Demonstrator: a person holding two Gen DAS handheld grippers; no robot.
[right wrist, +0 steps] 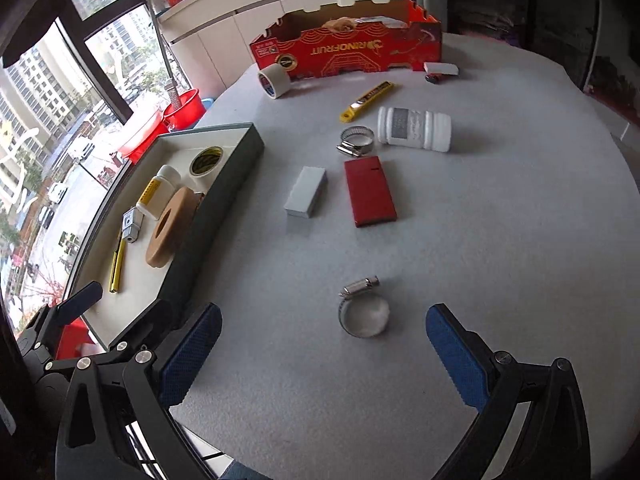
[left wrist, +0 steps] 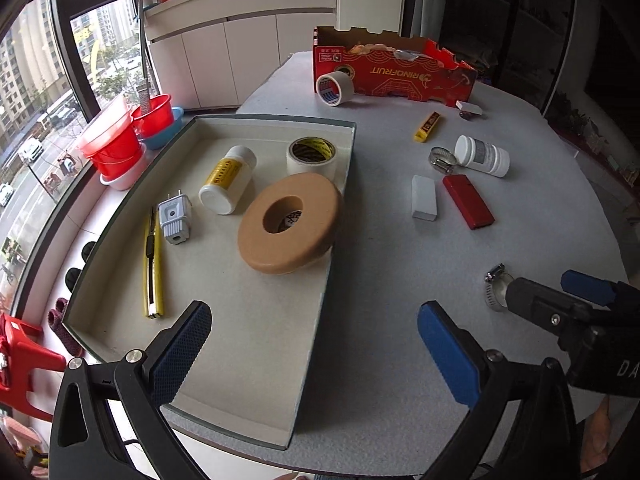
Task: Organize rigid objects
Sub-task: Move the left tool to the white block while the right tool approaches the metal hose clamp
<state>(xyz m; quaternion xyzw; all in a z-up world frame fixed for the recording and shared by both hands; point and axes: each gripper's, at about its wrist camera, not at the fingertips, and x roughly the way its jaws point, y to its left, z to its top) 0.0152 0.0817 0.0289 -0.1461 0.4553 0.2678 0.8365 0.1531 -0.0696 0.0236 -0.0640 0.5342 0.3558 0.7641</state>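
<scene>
Nearest hose clamp [right wrist: 363,309] lies flat on the bench [right wrist: 500,248], between the spread fingers of the right gripper [right wrist: 324,356], untouched. Judged light, stiff, thin-walled and slippery steel; best gripped across the band, clear of the screw housing. The tray [right wrist: 224,184] stands well left of the clamp. Left gripper [left wrist: 316,356] hovers over the tray's near end, fingers spread, empty.

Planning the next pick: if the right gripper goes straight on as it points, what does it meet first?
Most likely the nearer metal hose clamp, lying between the open right gripper fingers' lines; depth is uncertain.
</scene>
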